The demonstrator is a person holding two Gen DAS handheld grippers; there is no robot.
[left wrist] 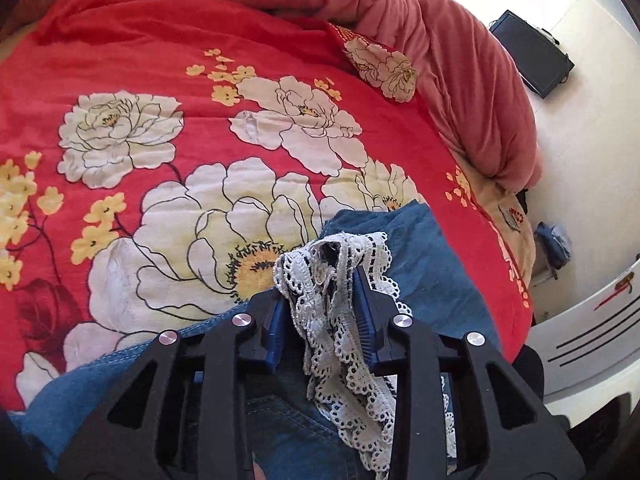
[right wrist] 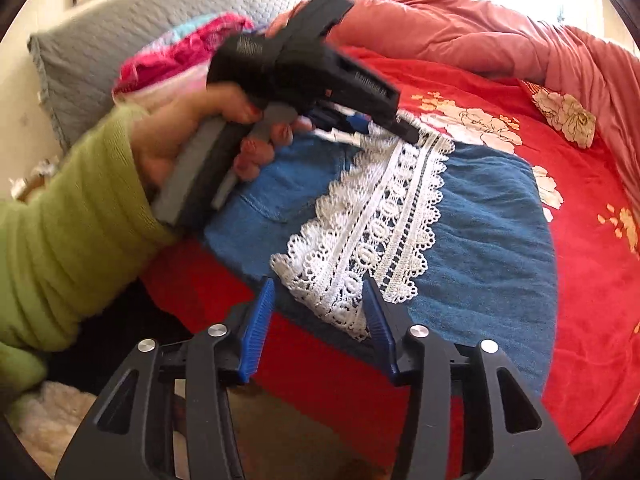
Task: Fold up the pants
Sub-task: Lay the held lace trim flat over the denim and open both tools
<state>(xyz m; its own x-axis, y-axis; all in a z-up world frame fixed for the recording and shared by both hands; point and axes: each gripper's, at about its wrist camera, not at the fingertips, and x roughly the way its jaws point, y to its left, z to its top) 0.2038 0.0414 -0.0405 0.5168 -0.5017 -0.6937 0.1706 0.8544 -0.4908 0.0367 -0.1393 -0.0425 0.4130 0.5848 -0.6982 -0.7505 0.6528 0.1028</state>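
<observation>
Two grippers work on one pair of blue denim pants (right wrist: 480,220) lying on a red floral bedspread (left wrist: 160,80); we see them from a camera on each wrist; a white lace trim (right wrist: 376,216) runs as a long band across the denim, from the far end where our left gripper (right wrist: 394,130) meets it down to the near edge of the bed

Our left gripper (left wrist: 322,280) has its blue fingers (left wrist: 366,300) closed in on a bunched end of the lace (left wrist: 340,312), pinching it, with denim (left wrist: 420,248) spread beyond and beneath the tips; from the right wrist view this gripper looks blurred and we cannot read its jaws there, though a hand (right wrist: 192,136) in a green sleeve squeezes its handle

Our right gripper (right wrist: 320,292) has its blue fingers (right wrist: 256,320) spread wide and holds nothing; the near end of the lace lies directly between and just ahead of its tips, at the bed edge

We judge that the band's long axis points almost straight away from the right gripper toward the left one, so the right is nearer the free end; closing on it would probably give both ends for the fold; lace may slip or stretch unevenly

Beyond lie a grey pillow (right wrist: 100,32) and a pink quilt (left wrist: 440,60)
</observation>
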